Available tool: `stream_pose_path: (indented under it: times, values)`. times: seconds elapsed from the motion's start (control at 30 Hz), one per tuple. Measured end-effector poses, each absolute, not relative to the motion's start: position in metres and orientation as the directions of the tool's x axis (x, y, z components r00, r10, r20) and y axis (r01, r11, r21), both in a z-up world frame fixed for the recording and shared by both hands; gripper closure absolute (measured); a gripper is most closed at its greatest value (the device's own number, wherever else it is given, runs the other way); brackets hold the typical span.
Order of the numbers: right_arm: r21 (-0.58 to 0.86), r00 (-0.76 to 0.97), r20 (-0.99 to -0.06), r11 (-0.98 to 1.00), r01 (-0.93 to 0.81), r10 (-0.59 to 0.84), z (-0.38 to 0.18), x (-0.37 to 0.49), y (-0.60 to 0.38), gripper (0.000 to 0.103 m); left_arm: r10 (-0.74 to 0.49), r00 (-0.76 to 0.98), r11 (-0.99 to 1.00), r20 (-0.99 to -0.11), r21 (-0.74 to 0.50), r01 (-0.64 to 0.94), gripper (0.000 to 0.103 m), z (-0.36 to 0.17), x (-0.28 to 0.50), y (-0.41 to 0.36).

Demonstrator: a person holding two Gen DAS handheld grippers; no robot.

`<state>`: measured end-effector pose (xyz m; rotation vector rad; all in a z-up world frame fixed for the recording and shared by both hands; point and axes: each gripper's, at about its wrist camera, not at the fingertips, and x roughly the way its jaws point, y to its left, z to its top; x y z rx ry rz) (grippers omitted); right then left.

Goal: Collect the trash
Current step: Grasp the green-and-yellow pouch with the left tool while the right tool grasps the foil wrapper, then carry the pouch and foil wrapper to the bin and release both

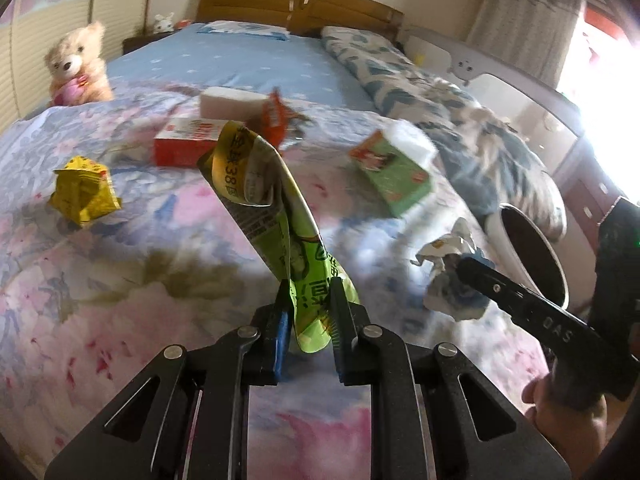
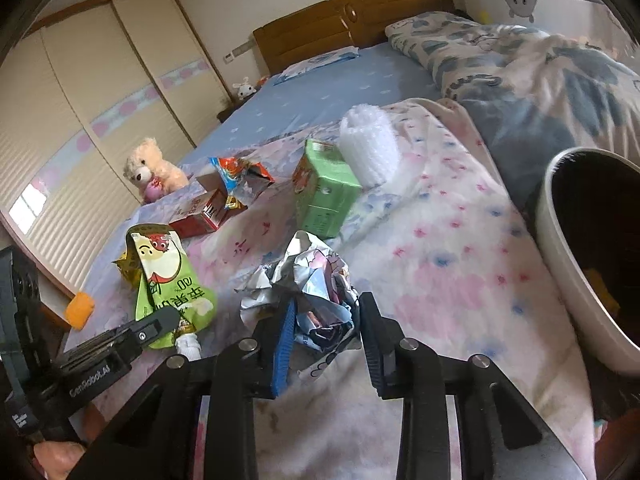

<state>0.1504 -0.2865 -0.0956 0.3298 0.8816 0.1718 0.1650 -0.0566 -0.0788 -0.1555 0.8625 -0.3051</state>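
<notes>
carton (image 2: 324, 188) behind wad (image 2: 308, 292); bin (image 2: 560, 272) right | pouch (image 2: 168, 280) left

Open quilt fills the lower left of the left wrist view, with a yellow wrapper (image 1: 85, 191) alone at its left edge. The upper middle is crowded: a red box (image 1: 185, 142), an orange wrapper (image 1: 276, 114) and a green carton (image 1: 394, 172) lie close together. In the right wrist view, bare floral quilt (image 2: 452, 264) lies between the green carton (image 2: 326, 190) and the white bin (image 2: 560, 264) at right.
</notes>
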Motion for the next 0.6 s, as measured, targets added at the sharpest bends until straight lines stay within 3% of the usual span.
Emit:
stream_pose_path:
  times: [0.6]
  values:
    - [0.367,0.701,-0.688,0.923,0.114,0.187,-0.070,0.100,-0.358,0.071,-0.455,0.542,0.878,-0.707,-0.252,0.408,0.087,-0.061,0.140,-0.140]
